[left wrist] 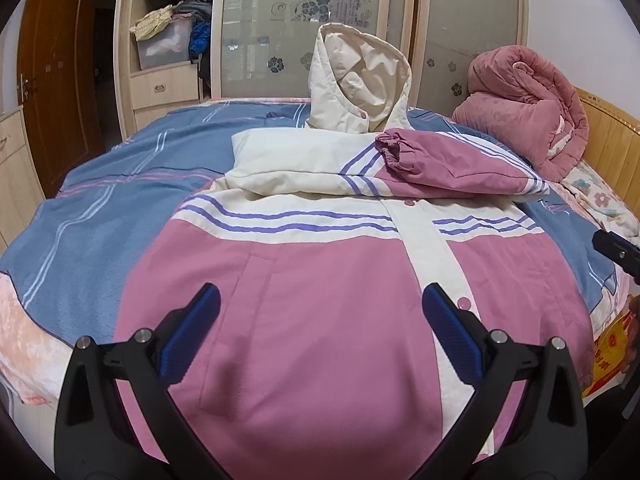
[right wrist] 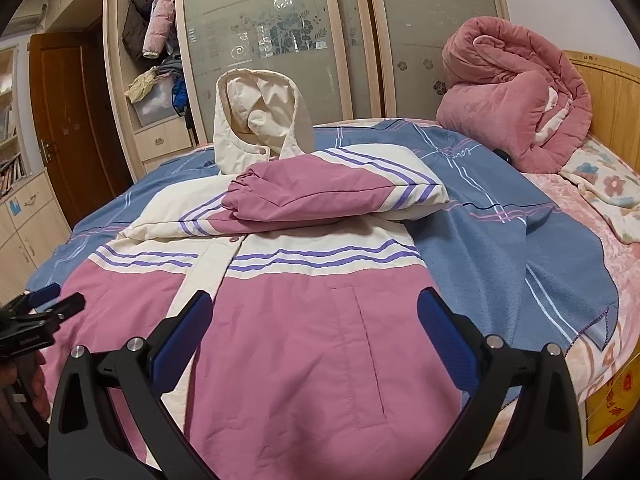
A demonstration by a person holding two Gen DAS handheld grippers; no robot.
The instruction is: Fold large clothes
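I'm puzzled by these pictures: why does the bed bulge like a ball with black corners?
Fisheye distortion: in the left wrist view the jacket and blanket bow outward, corners vignetted black; in the right wrist view the wardrobe doors curve too. Lighting is soft and even, shadows faint, no blur.

The pink-and-cream hooded padded jacket lies front-up on the blue striped bed blanket, filling the centre and lower frame. Both sleeves lie folded across its chest, one on the other. Its hood stands behind them. The rolled pink quilt sits upper right, the pale wooden wardrobe behind the bed.
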